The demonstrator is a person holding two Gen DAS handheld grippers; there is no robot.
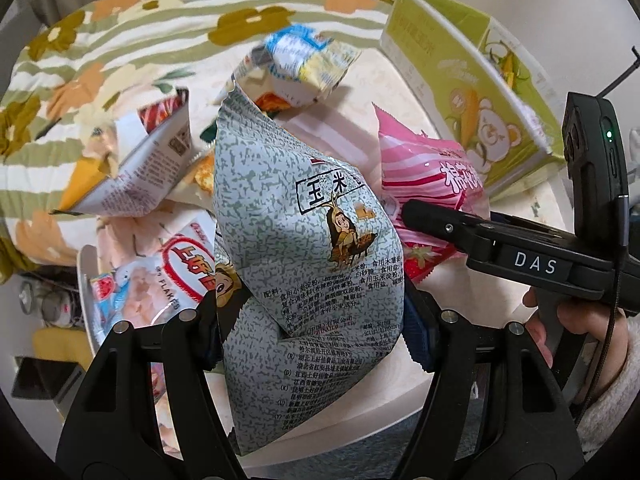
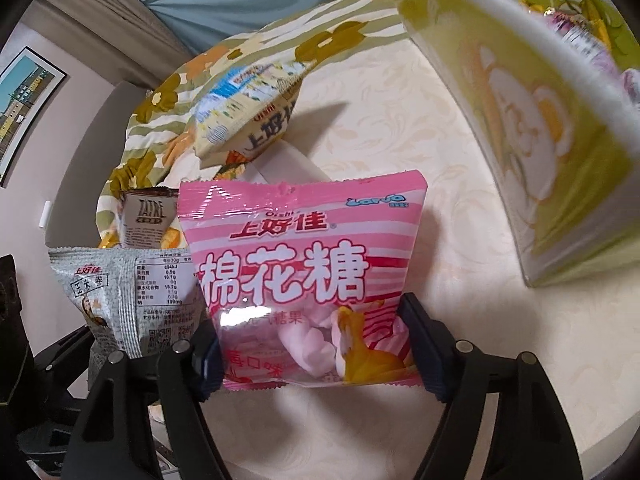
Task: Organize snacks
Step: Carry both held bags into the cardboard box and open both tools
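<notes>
Left hand-held gripper [image 1: 312, 320] pinching grey-green speckled crinkly foil bag [image 1: 296, 216], right hand-held gripper [image 2: 312, 344] clamping glossy pink striped marshmallow packet [image 2: 296, 280] (slick film, probably risking slipping out).

Grey-green speckled snack bag [image 1: 304, 216], black text. Pink-and-white striped marshmallow bag [image 2: 304, 264], white lettering edged red, orange cartoon cat. Yellow-green box [image 1: 472, 92] with corn and white bear print. Cream desk [image 2: 420, 120], faint scroll pattern. Green-striped bedspread [image 1: 120, 32], olive and orange flowers.

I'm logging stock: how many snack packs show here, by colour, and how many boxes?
Grey-green pack: 1
Pink pack: 1
Blue-yellow pack: 1
Red-white packs: 2
Green box: 1
Total: 6
</notes>
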